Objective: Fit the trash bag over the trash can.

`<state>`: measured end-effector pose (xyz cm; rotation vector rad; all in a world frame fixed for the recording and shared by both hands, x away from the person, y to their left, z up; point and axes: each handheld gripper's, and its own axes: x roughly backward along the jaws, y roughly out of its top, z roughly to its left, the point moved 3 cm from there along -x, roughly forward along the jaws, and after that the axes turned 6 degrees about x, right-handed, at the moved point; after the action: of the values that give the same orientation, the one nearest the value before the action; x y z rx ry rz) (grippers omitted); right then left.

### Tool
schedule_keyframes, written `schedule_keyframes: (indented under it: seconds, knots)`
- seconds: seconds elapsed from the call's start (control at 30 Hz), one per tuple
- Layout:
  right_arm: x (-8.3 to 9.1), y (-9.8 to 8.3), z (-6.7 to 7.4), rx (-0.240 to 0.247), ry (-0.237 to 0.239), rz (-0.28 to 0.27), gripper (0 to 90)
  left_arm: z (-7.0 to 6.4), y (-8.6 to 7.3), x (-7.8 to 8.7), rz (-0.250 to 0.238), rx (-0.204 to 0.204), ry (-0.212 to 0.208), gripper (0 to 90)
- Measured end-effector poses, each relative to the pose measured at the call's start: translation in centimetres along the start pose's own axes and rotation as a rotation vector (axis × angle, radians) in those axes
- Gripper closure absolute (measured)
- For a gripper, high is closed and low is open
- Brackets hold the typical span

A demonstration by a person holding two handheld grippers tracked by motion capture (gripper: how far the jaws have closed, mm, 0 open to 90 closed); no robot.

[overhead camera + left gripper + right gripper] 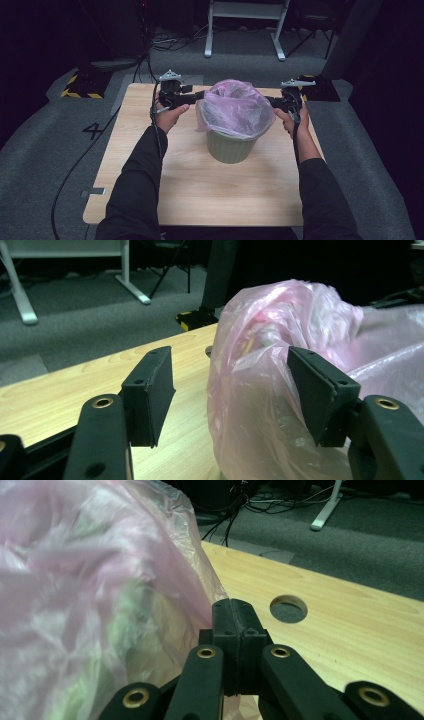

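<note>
Pink bag [235,107] lined the green bin [230,146] mid-table [200,190]. Left gripper [197,96] was open — bag plastic sat between its pads, against one of them. Right gripper [235,615] was clamped shut at the bag's edge — can't tell if it pinched film.

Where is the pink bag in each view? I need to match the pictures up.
High view: pink bag at centre, draped over the green bin between the two grippers.
Left gripper view: bag at centre and right, between the open jaws.
Right gripper view: bag in the left half, against the shut jaws.
Shared landmark: the wooden table.
</note>
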<state>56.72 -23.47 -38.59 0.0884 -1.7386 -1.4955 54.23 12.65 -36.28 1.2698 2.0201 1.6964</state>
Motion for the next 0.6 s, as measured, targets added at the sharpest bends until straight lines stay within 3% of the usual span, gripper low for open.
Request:
schedule_keyframes:
  seconds: [0.07, 0.13, 0.2, 0.3, 0.37, 0.47, 0.6]
  knots:
    - [-0.1, -0.5, 0.1, -0.003, 0.017, 0.004, 90.0, -0.5, -0.2, 0.6, 0.006, -0.039, -0.021, 33.5]
    - [-0.2, -1.1, 0.1, -0.005, 0.039, 0.015, 90.0, -1.0, -0.4, 1.2, 0.016, -0.043, -0.071, 30.5]
    - [-0.3, -1.5, 0.3, 0.001, 0.052, 0.025, 90.0, -1.7, -0.7, 2.0, 0.0, -0.079, -0.093, 29.9]
    - [0.0, -1.6, 0.3, 0.015, 0.052, 0.017, 90.0, -2.8, -1.1, 3.0, 0.019, -0.115, -0.143, 27.8]
    - [0.3, -1.6, 0.3, 0.027, 0.053, 0.021, 85.9, -3.6, -1.7, 3.7, 0.006, -0.147, -0.141, 24.5]
    - [1.1, -1.4, 0.3, 0.042, 0.046, -0.007, 85.5, -5.1, -2.7, 4.2, 0.023, -0.211, -0.18, 17.2]
    - [1.5, -1.3, 0.3, 0.047, 0.048, -0.017, 87.3, -6.3, -4.5, 4.1, 0.074, -0.264, -0.175, 19.0]
